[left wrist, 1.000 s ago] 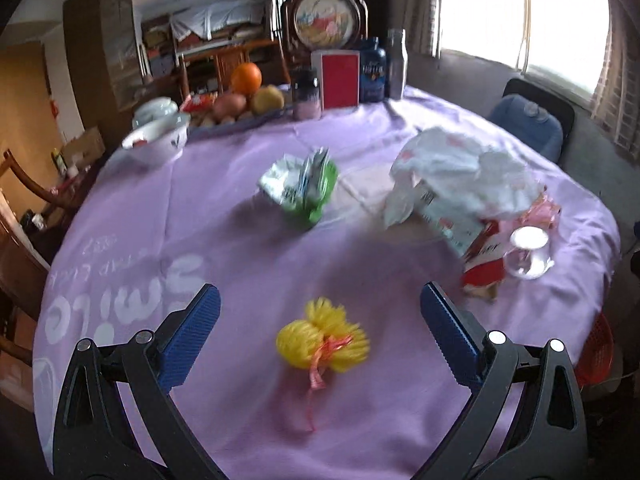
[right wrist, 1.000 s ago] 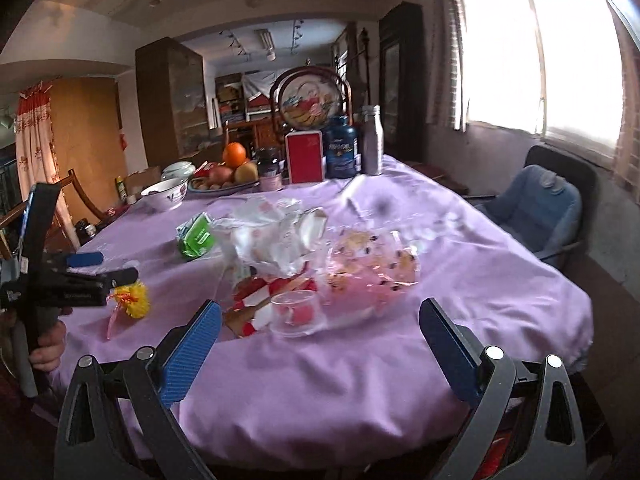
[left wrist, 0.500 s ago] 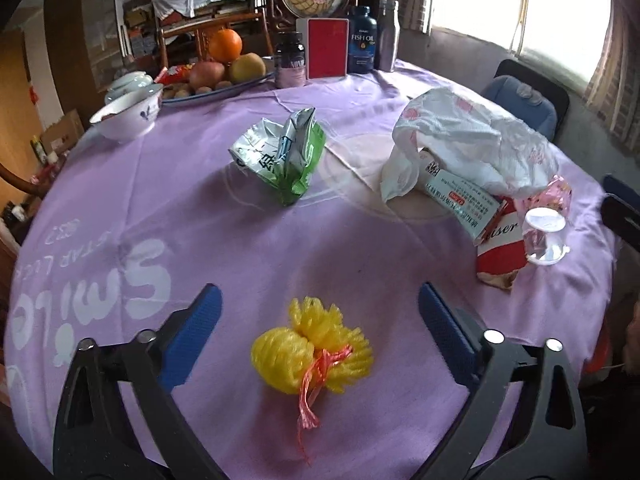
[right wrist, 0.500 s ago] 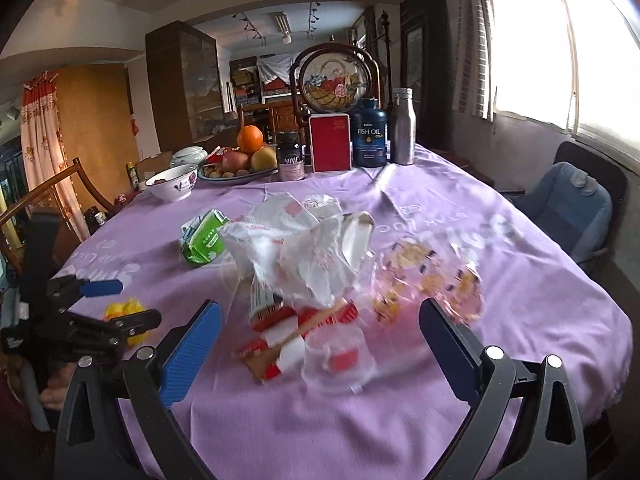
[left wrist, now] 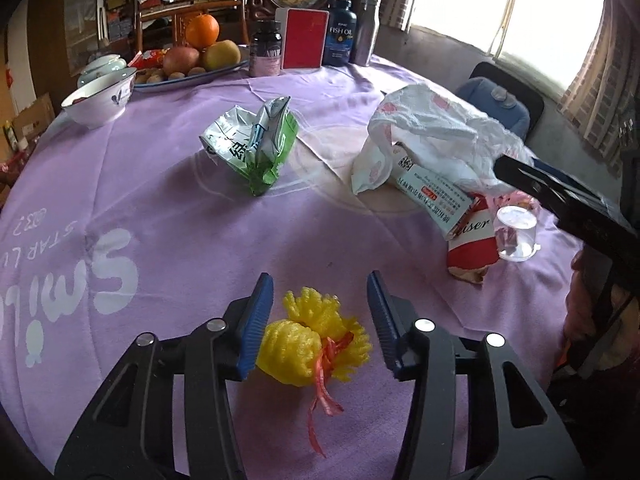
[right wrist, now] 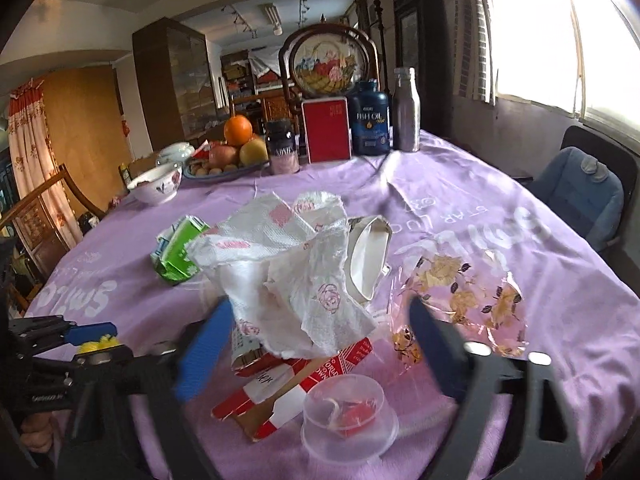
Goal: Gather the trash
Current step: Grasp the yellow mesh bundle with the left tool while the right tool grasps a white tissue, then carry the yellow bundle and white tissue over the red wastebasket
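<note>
A yellow foam net (left wrist: 308,344) tied with red string lies on the purple tablecloth (left wrist: 160,208). My left gripper (left wrist: 318,320) straddles it, jaws closing. The left pad is at the foam; a sliver of gap shows at the right pad. Further off lie a crumpled green carton (left wrist: 256,148), a white paper wrap (left wrist: 432,128), a red-white carton (left wrist: 468,244) and a clear plastic cup (left wrist: 516,232). My right gripper (right wrist: 318,348), blurred, has its jaws closing either side of the white wrap (right wrist: 288,256) without touching it. The red-white carton (right wrist: 288,392) and cup (right wrist: 348,412) lie just below.
Flowered cellophane (right wrist: 460,300) lies right of the pile. At the table's far side stand a fruit plate (left wrist: 188,76), a bowl (left wrist: 100,96), a red box (left wrist: 302,40), a jar and bottles (left wrist: 340,36). A blue chair (right wrist: 580,192) stands beyond the right edge.
My left jaws have narrowed from wide open to close around the yellow net. The right gripper has moved in toward the trash pile and its jaws have narrowed too.
</note>
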Tool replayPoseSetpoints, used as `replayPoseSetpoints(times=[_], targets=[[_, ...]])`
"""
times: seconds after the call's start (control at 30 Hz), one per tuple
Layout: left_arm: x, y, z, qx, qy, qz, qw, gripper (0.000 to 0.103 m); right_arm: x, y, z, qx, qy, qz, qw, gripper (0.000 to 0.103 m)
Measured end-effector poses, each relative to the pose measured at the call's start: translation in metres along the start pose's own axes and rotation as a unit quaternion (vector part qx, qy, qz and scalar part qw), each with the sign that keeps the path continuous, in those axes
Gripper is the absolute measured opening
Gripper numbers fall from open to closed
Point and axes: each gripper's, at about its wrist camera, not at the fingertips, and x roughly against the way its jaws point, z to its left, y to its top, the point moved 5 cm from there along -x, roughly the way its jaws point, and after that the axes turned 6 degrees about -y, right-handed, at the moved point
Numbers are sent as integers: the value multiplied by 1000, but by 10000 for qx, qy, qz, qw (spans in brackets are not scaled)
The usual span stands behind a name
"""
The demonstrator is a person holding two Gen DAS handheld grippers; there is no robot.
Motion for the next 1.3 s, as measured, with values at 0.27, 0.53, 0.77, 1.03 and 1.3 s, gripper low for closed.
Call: replayPoseSetpoints(times=[0.27,0.53,0.77,1.03,1.3], targets=[[-1,-2,-3,-158,169,36,9997,70,58,17,0,-170,494,-742,9959,2],[4,-12,3,-29,115,213,9997,72,137,35,-16,-267,590,-1545,9859,2],[16,-28,-5,-232,251,206,9992,71,158,23,-35,-465,623,-1632,9835,2],[11,-25,-13,-295,412,201,9985,46,182,7,-56,-614,510,-1723,9818,2],[42,-7,-57,-625,28,-299,9976,44,209,-9,-90,-870,252,-1880,9780,3]])
